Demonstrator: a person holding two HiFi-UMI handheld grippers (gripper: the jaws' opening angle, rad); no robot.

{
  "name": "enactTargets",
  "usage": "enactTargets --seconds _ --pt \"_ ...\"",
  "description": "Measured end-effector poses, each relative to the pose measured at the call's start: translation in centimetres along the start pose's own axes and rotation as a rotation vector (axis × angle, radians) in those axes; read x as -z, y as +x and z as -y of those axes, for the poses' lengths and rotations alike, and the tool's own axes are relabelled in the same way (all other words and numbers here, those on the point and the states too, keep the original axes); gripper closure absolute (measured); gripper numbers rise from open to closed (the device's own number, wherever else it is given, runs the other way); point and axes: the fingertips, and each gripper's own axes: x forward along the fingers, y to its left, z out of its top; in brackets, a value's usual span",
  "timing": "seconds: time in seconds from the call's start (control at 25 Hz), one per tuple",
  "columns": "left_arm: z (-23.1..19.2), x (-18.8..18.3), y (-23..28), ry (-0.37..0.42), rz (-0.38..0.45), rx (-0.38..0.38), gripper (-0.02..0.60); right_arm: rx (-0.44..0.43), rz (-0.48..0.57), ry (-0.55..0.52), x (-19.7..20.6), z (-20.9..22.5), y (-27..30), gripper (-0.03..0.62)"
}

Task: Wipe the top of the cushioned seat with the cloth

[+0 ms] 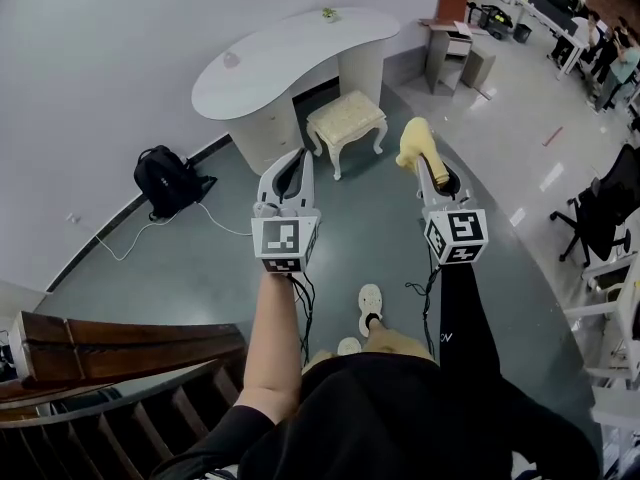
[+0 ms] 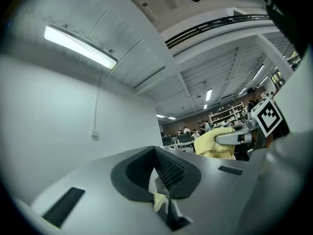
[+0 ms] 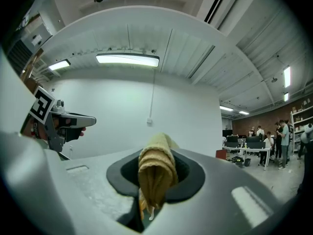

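The cushioned seat (image 1: 347,117) is a cream stool with white curved legs, standing on the floor beside a white curved desk (image 1: 290,50). It is well ahead of both grippers. My right gripper (image 1: 424,168) is shut on a yellow cloth (image 1: 415,140), which sticks up past its jaws as a folded wad (image 3: 156,173). My left gripper (image 1: 300,155) is held level with it to the left, jaws together and holding nothing (image 2: 164,180). In the left gripper view, the cloth (image 2: 215,143) shows off to the right.
A black backpack (image 1: 168,179) with a cable lies by the wall at left. A wooden stair rail (image 1: 120,348) runs at the lower left. Office chairs (image 1: 600,218) stand at right, and desks with people (image 1: 590,28) fill the far right.
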Motion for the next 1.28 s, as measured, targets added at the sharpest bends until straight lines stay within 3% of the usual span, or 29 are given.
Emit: enactTargets --seconds 0.64,1.28 --pt "-4.2 2.6 17.3 -0.006 -0.009 -0.047 0.574 -0.094 -0.004 0.043 3.2 8.6 16.9 0.536" --pt "-7.9 5.2 27.3 0.01 -0.029 -0.052 0.574 -0.142 -0.015 0.054 5.5 12.1 27.0 0.536"
